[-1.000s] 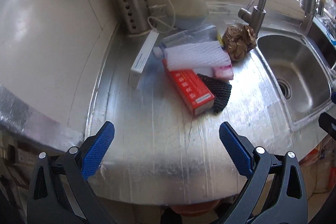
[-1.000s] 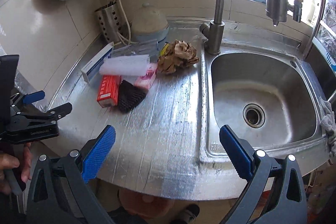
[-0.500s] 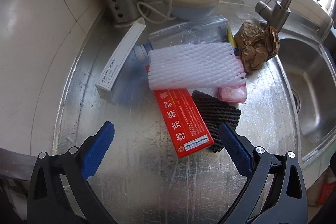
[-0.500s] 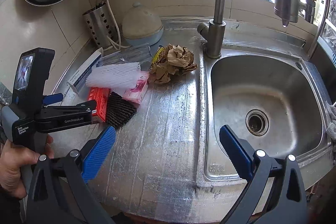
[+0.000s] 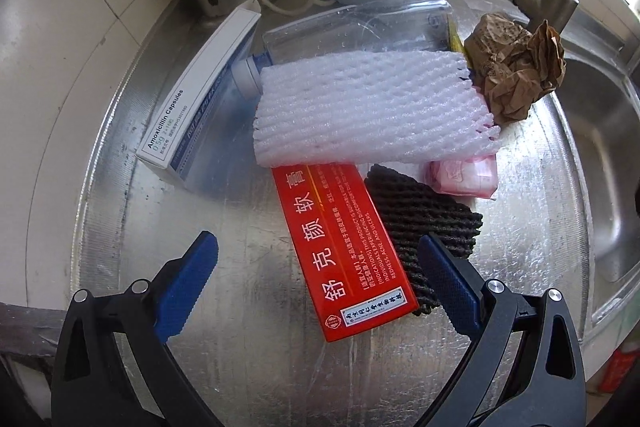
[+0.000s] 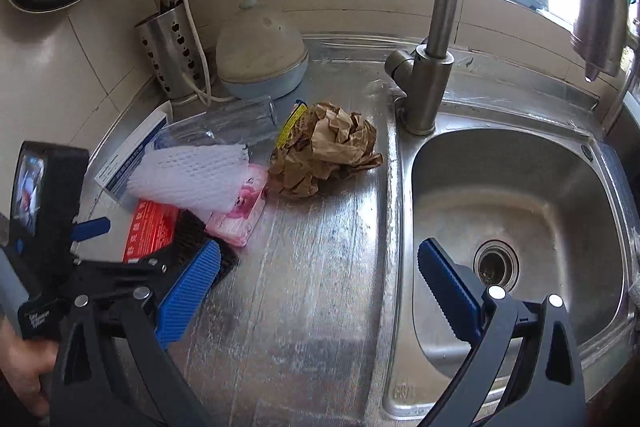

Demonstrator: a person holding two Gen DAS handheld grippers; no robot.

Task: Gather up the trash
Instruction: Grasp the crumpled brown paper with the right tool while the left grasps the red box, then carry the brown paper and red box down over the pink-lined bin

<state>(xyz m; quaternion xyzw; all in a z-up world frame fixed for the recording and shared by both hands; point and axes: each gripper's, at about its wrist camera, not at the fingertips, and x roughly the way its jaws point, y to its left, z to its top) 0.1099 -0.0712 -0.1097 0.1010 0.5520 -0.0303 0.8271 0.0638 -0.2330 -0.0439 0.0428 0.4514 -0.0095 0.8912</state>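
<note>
Fingers of the left gripper are spread wide, holding nothing — the long red cardboard box lies between them at lower centre, its long axis running up-frame. Right gripper, also wide and empty, hangs farther off, toward the steel sink.

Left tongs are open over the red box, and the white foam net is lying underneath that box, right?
Not quite. The left tongs are open over the red box, but the white foam net lies on top of the box's far end, not underneath it. The left wrist view shows this plainly.
</note>
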